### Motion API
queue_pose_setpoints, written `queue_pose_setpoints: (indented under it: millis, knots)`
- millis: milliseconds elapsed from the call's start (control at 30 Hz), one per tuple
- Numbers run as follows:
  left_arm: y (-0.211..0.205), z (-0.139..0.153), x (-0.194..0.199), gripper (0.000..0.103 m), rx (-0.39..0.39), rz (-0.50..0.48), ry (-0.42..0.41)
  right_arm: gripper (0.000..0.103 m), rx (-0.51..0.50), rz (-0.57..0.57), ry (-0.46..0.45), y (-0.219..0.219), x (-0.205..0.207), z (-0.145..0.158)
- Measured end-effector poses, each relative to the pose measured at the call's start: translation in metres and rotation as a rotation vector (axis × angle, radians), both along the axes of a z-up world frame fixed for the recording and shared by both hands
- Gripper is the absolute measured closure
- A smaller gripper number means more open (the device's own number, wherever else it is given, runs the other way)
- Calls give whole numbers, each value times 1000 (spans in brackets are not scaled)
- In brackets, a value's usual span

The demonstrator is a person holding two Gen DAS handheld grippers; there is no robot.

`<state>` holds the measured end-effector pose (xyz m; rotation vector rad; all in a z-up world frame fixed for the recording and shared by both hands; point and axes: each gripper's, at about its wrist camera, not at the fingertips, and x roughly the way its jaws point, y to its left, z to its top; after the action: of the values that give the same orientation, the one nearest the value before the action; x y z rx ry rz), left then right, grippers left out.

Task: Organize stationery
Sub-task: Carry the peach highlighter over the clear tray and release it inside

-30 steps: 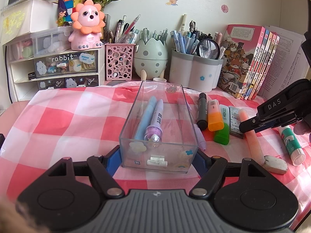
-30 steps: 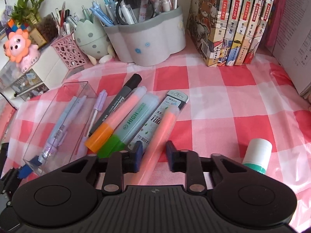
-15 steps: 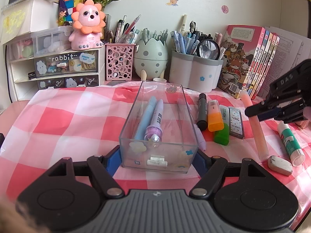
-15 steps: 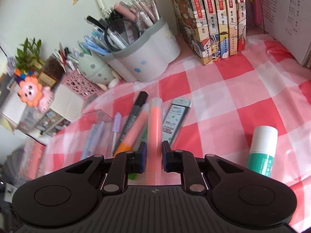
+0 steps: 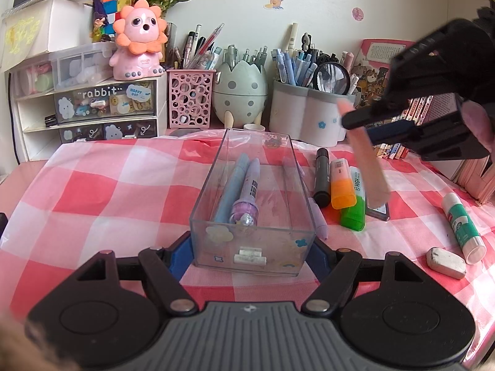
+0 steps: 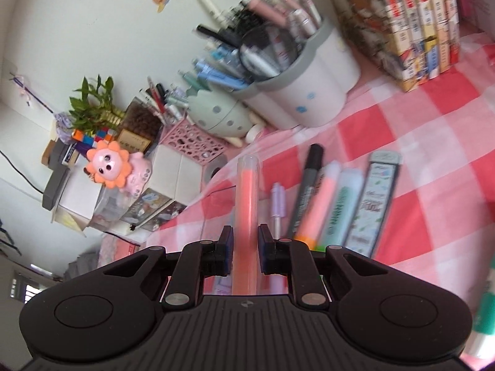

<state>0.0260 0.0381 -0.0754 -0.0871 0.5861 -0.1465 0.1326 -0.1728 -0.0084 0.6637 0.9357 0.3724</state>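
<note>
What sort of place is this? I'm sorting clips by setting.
Most likely a study desk at home: pen holders crammed with pens, a row of books against the wall, and a small drawer unit topped by a lion toy.

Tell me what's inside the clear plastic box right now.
Inside the clear box: a blue pen and a purple pen, side by side. Stickers blur the near end.

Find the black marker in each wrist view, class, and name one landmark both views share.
Left wrist view: the black marker lies on the checked cloth right of the clear box, beside the orange highlighter.
Right wrist view: the black marker lies right of centre, left of the orange highlighter.
Shared landmark: the magnifying glass in the grey pen cup.
</note>
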Motion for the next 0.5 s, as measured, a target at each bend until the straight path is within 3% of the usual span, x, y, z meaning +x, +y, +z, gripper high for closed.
queue_pose_setpoints:
  millis: [267,500]
  knots:
    - [0,0,0,54,0,0,0,88,-38,19,26,39,12,-5]
    - [0,0,0,54,1,0,0,88,-151,1,18,62,18,-7]
